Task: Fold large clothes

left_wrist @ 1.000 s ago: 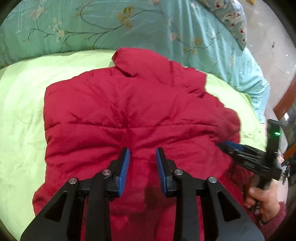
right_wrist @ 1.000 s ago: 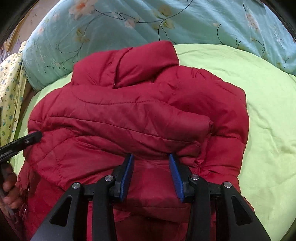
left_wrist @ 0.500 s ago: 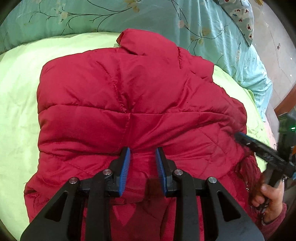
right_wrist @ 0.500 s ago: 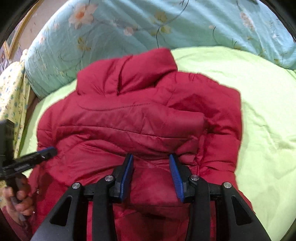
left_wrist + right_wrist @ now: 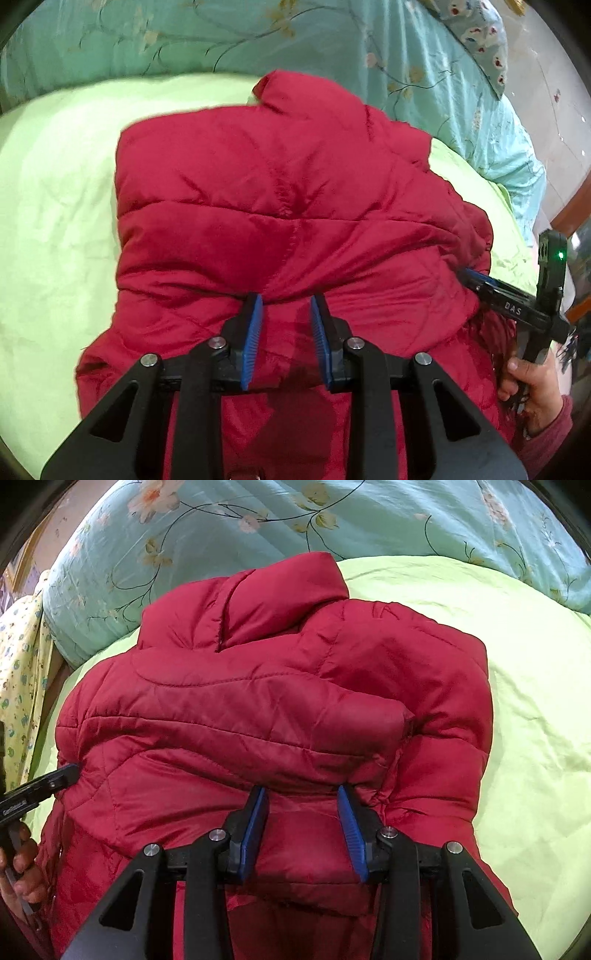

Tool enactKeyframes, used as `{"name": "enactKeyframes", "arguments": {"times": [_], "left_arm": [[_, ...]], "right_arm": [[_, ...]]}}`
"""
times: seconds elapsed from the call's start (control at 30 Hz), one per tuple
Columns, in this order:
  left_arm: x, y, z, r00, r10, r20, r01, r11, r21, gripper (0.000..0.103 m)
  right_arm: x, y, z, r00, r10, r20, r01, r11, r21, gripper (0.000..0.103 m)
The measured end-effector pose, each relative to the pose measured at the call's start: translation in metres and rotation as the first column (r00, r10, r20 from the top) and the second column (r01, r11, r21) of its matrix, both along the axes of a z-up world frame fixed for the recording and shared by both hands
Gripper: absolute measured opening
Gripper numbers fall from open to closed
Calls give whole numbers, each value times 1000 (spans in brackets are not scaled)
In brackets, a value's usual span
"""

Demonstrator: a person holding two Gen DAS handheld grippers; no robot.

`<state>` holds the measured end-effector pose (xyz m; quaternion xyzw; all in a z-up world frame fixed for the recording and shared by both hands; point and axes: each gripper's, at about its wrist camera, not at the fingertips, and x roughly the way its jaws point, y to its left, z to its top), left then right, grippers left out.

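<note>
A puffy, quilted crimson padded jacket [image 5: 280, 716] lies on a pale lime-green bedsheet [image 5: 535, 709], its stand-up collar [image 5: 273, 602] pointing away from the person toward a turquoise floral quilt [image 5: 258, 520] bunched along the far side. The coat's long axis runs straight ahead from both tools, hem end nearest, collar end farthest. The left gripper [image 5: 286, 334] clenches a ridge of red fabric at the near edge of the doubled-over lower part, its blue pads [image 5: 252, 332] pressing into the padding; the right gripper [image 5: 303, 830] grasps a wider bunch of the same edge, jaws standing further apart around the thicker roll. Both sit side by side along the coat's short axis, neither noticeably nearer the collar. Judged from this, the next move likely carries the gripped edge forward along the long axis toward the collar, and both hands would need to travel together to keep the fold square.
</note>
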<state>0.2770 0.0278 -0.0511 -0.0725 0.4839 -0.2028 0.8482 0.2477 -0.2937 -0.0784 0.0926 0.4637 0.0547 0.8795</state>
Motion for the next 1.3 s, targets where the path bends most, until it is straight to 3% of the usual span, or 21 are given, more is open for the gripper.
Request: {"name": "enactKeyframes", "arguments": {"times": [0.3,0.57,0.77,1.07,1.3], "left_arm": [[4,-5,-4,1000,-3,4,3,999,37,25],[-4,-9,7,1000,-7,18,6,998,61,26],[-36,4,27,999,-10,37,8,999,53,31],[-87,38,32,1000,18,0,-18,999,33,32],[-132,73,26,997,72,-33,-71,997,24,34]], "right_arm": [[-7,-9,10,1000,-8,16,7,998,65,42],[-51,-12,50,999,-12,53,6,995,102,44],[-93,-23,68,998,-6,67,-3,990,143,48],[-131,-29,65,999,-5,33,-1,985,171,51],[-161,-39,66,1000,10,6,-10,986,166,66]]}}
